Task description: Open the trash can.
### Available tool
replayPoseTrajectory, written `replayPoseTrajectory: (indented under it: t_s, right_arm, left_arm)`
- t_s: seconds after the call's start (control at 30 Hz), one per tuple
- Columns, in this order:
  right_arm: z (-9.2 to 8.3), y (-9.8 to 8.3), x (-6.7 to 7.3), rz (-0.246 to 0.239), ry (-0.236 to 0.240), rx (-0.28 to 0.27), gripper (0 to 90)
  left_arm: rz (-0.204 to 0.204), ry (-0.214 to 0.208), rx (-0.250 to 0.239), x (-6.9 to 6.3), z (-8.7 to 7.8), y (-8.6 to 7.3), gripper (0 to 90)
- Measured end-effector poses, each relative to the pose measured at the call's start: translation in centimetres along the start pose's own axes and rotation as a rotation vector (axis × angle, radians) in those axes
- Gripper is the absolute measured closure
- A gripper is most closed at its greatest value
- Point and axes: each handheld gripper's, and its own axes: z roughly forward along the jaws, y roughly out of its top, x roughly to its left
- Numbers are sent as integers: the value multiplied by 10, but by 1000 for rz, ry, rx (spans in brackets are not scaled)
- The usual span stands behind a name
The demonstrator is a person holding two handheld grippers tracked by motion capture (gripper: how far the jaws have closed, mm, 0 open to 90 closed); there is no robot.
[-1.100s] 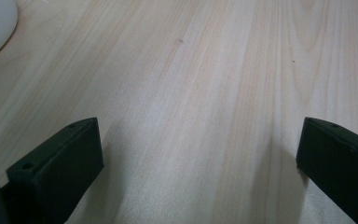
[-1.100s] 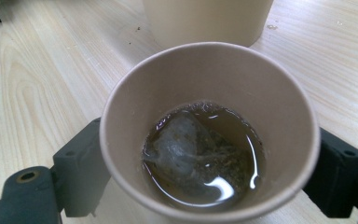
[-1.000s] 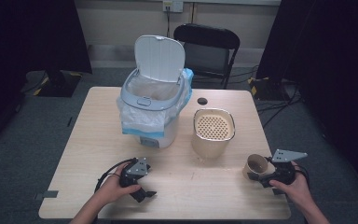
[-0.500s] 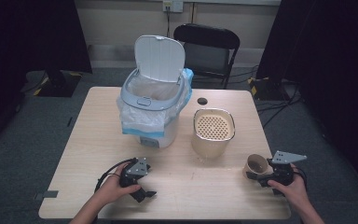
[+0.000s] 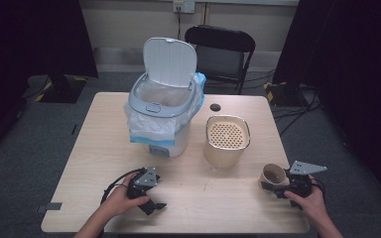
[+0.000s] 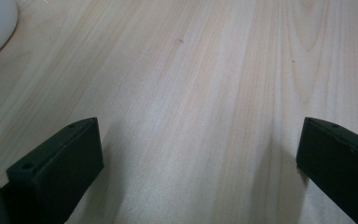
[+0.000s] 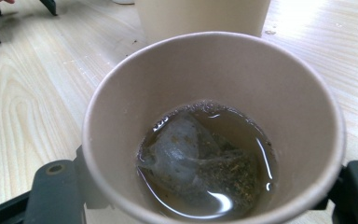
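While closing the right gripper's [image 5: 279, 189] jaws on the paper cup [image 7: 214, 126], light, thin-walled, sloshing with tea: squeeze gently, low on the wall.

Matt paper cup [image 7: 214, 84] w/ glossy tea; smooth pale-wood table [image 5: 99, 148].

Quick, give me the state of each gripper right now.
Left gripper: open, nothing between its jaws, resting over the bare table.
Right gripper: its jaws have just been closing around the paper cup of tea; firm grip cannot be told.

Wooden table [image 5: 99, 148] — bin [image 5: 161, 119], strainer pot [image 5: 226, 140], cup [image 5: 273, 176].
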Motion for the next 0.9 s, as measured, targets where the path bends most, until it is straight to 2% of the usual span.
replayPoseTrajectory:
  t_s: [0.23,0.5,0.8,0.9]
  right_arm:
    - [-3,6,-1,-34,-21,42,261]
    - [-7,20,-8,-46,-45,48,264]
    - [3,43,-15,-83,-46,83,266]
    - [7,50,-16,-85,-39,80,266]
  left_arm:
    - [-1,0,-1,0,0,0,0]
    - [-1,0,-1,0,0,0,0]
    - [-1,0,-2,0,0,0,0]
    - [-1,0,-2,0,0,0,0]
